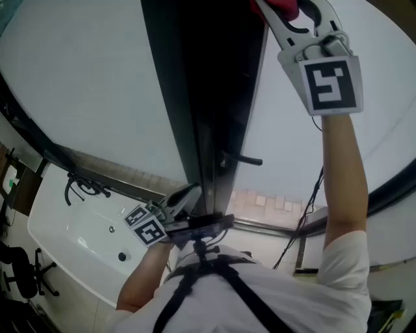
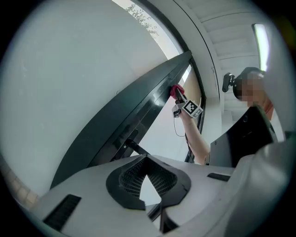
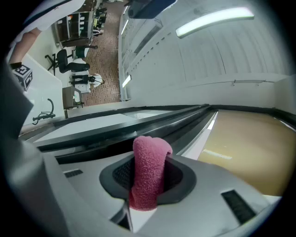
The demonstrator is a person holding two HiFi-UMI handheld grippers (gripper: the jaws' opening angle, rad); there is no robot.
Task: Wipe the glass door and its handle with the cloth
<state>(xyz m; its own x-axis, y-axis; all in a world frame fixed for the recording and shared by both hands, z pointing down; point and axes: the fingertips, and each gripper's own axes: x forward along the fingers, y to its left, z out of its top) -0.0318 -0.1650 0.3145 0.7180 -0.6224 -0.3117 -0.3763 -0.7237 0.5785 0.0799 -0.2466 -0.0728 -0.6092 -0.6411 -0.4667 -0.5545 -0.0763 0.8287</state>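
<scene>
A dark door frame (image 1: 208,97) runs up between two frosted glass panes (image 1: 84,78), with a black lever handle (image 1: 242,158) on it. High on the frame, my right gripper (image 1: 286,10) is shut on a red cloth (image 1: 276,6). In the right gripper view the cloth (image 3: 149,171) stands up between the jaws of the right gripper (image 3: 150,155), just short of the frame (image 3: 115,127). My left gripper (image 1: 185,195) hangs low beside the frame. In its own view the left gripper (image 2: 148,159) is shut on nothing, below the handle (image 2: 134,147). That view also catches the cloth (image 2: 176,91) far up.
A white tub-like fixture (image 1: 84,227) with black fittings (image 1: 81,185) lies at lower left, with a black office chair (image 1: 23,273) beside it. A black cable (image 1: 305,221) hangs at the right. A ceiling light (image 3: 212,21) glows overhead.
</scene>
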